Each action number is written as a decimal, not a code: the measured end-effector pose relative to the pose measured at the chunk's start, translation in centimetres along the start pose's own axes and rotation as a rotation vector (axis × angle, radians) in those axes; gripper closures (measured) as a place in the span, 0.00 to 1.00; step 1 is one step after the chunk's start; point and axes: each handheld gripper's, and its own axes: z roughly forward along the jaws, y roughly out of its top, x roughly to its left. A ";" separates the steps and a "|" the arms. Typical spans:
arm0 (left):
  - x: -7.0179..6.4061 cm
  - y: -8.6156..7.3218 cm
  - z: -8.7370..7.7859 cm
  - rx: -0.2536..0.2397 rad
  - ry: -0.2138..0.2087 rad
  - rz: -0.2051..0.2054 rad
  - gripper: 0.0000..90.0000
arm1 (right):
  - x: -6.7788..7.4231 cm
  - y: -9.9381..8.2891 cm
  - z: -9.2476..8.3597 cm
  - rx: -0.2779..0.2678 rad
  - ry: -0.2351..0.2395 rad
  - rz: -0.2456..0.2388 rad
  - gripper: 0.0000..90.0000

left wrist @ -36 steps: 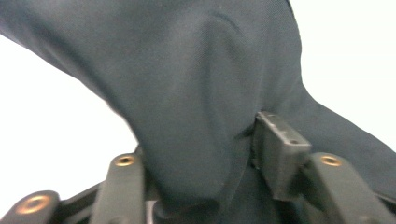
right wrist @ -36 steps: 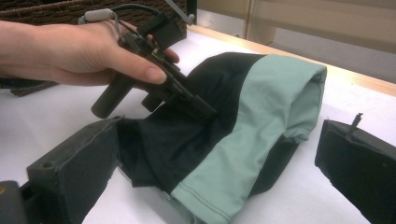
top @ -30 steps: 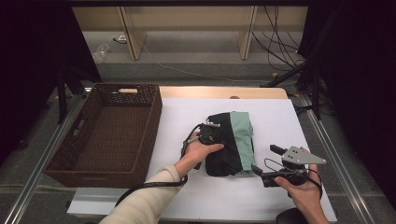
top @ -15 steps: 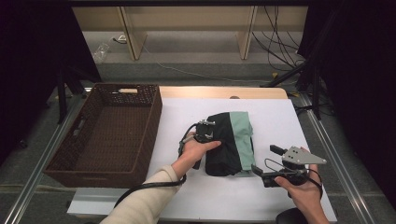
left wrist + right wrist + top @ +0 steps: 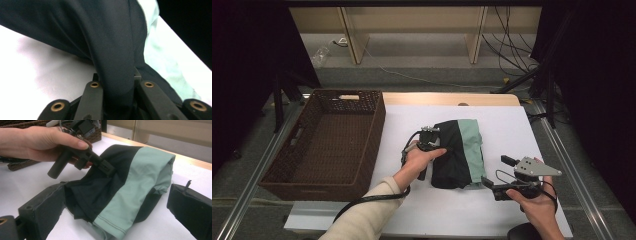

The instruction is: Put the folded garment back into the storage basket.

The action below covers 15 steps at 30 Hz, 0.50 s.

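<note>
- Basket point(image 5: 323, 142): a dark woven basket stands on the left part of the worktop point(image 5: 507, 125), at about nine o'clock from the folded garment and near it without touching; nothing can be seen inside it.
- Left hand-held gripper point(image 5: 435, 150): held at the garment's left edge. Its jaws have just been closing, and in the left gripper view a fold of dark cloth point(image 5: 112, 62) is now pinched tight between them. One second ago the jaws stood a little wider at the same edge; the hand itself has barely shifted.
- Garment point(image 5: 459, 152): a folded piece, black with a pale green band, lying near the centre of the white worktop. The black half faces the basket and the green band lies at three o'clock. In the high view it rests flat, with no part clearly raised.
- Right hand-held gripper point(image 5: 492, 182): at about five o'clock from the garment, just beside its near right corner. The right gripper view shows both jaws standing wide apart with the garment's corner between them, the pads not pressing on it. It holds the same place as a second ago.
- Reading: the left grip appears newly secured, so a lift or drag of the garment, probably toward the basket, looks ready to begin; the right side has not yet taken hold.
</note>
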 end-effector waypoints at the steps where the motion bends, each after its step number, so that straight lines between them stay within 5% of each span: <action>1: -0.1 0.2 -0.3 -0.016 -0.018 0.001 0.89 | 0.0 0.0 0.0 -0.001 -0.001 0.000 0.03; 15: -1.6 2.1 -3.3 -0.065 -0.086 0.056 0.90 | 0.0 0.0 0.0 -0.003 -0.001 0.003 0.03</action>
